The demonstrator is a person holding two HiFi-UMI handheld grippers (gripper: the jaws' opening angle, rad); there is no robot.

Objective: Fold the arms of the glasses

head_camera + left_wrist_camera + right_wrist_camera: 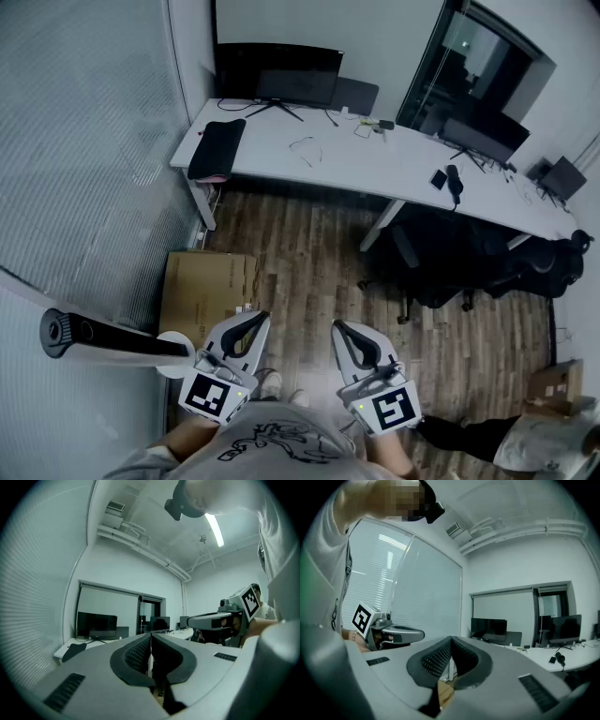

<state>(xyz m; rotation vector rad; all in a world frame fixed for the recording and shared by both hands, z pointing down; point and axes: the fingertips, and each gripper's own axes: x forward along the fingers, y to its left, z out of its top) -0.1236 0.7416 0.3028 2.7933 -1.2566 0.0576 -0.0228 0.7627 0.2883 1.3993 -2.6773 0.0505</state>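
Glasses [306,150] lie on the desk [394,165] — left tongs [260,318] and right tongs [337,327] closed, empty.

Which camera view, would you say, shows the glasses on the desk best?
The head view: it looks down on the desk, where the glasses lie as a thin outline. Both gripper views catch the desk far off, edge-on; the glasses cannot be made out.

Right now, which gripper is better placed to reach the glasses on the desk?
Neither, really: the left gripper and right gripper sit side by side near the body, fingers shut and empty, both far from the glasses on the desk.
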